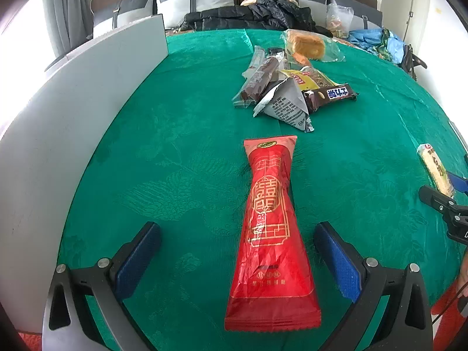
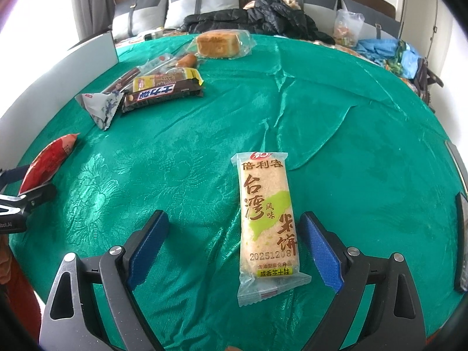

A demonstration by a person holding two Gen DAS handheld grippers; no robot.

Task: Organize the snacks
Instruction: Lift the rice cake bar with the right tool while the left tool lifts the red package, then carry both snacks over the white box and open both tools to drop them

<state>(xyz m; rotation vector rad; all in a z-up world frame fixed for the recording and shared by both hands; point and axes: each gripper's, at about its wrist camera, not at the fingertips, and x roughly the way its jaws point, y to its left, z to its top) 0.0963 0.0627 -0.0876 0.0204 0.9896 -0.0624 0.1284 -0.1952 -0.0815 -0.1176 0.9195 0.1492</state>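
A long red packet (image 1: pixel 270 234) with gold print lies flat on the green tablecloth (image 1: pixel 175 161). My left gripper (image 1: pixel 237 228) stands open around it, its blue pads clear of the wrapper on both sides. In the right wrist view a pale rice cracker packet (image 2: pixel 267 219) lies lengthwise between the wide-open fingers of my right gripper (image 2: pixel 234 218); its right pad is close to the packet but not pressing it. Each view catches the other gripper at its edge, beside the other packet (image 1: pixel 435 169) (image 2: pixel 49 161).
A pile of snacks (image 1: pixel 292 87) lies further back, with a dark chocolate bar (image 2: pixel 163 95) and a wrapped yellow cake (image 2: pixel 219 44). A grey box wall (image 1: pixel 73 117) runs along the left. A black jacket (image 1: pixel 257 14) and bags lie behind the table.
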